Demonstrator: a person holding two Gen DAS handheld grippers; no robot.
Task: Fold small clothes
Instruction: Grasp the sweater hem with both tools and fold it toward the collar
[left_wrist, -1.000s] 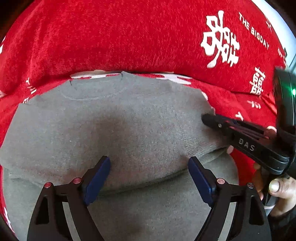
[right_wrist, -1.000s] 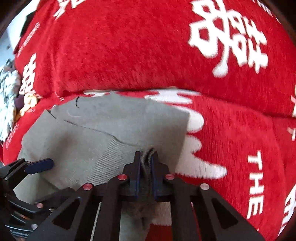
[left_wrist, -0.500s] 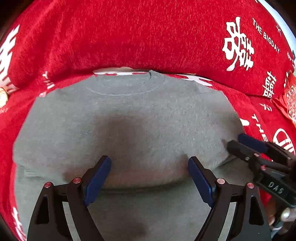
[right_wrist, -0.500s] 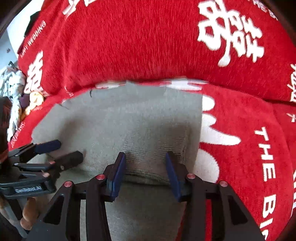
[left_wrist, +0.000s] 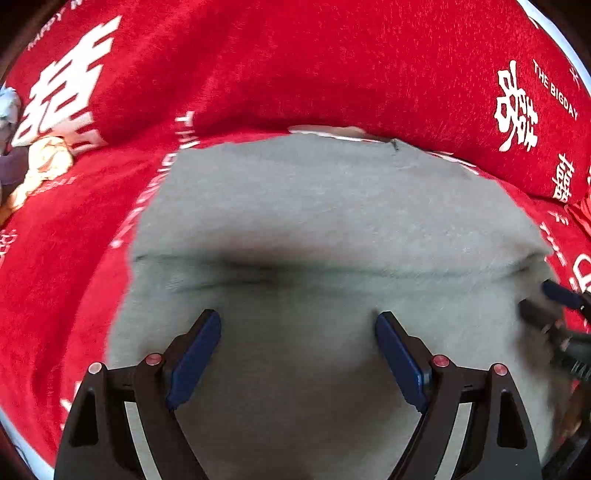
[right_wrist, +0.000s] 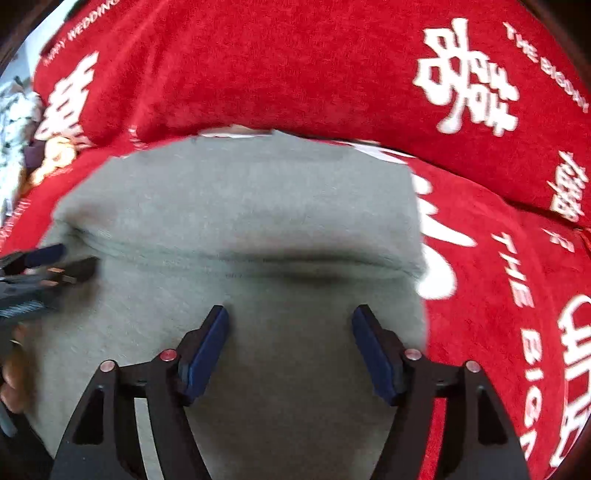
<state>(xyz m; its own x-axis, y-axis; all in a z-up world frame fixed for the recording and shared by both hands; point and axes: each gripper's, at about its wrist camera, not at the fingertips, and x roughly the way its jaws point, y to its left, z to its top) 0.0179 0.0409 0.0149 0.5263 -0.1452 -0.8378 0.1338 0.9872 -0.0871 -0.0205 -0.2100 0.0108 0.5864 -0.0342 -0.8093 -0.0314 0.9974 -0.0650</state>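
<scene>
The grey sweater (right_wrist: 236, 206) lies folded on a red blanket (left_wrist: 332, 66) printed "THE BIGDAY". The right tool (right_wrist: 290, 325), which pinched its edge a second ago, has just been opening, empty; left tool (left_wrist: 297, 332) gapes wide, empty.

Grey knit sweater (left_wrist: 332, 206), folded flat, lower part doubled up over the body, fold edge running crosswise, neckline at the far side, on red blanket (left_wrist: 258, 66)

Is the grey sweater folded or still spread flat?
Folded: the grey sweater has a layer doubled over, its edge crossing the width; neither open gripper holds it.
</scene>
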